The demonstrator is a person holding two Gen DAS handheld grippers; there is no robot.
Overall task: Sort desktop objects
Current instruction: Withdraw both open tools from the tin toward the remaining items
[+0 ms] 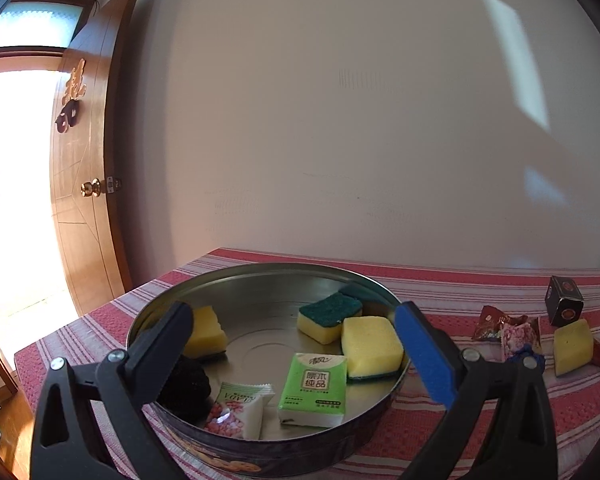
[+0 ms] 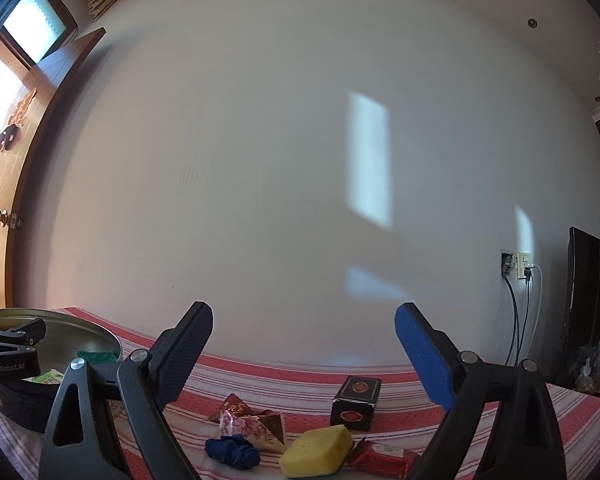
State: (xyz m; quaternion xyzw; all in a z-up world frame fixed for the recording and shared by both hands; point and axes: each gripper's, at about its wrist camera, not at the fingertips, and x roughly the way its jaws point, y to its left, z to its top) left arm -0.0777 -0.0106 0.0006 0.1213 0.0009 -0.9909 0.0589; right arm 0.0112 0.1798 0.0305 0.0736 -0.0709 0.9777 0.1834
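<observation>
My left gripper [image 1: 296, 344] is open and empty, held just above a round metal tin [image 1: 260, 276]. The tin holds several yellow sponges [image 1: 372, 346], a green tissue pack [image 1: 314, 390], a white snack packet [image 1: 236, 408] and a black scrubber [image 1: 188, 384]. My right gripper [image 2: 304, 352] is open and empty, above loose items on the striped cloth: a yellow sponge [image 2: 316, 454], a blue fabric ball [image 2: 232, 452], red candy wrappers [image 2: 252, 420], a red packet [image 2: 384, 456] and a small black box [image 2: 356, 402]. The tin [image 2: 80, 334] lies to its left.
The table wears a red and white striped cloth [image 1: 460, 288] and stands against a plain wall. An open wooden door [image 1: 88, 160] is at the left. A wall socket with cables [image 2: 518, 266] and a dark screen [image 2: 592, 300] are at the right.
</observation>
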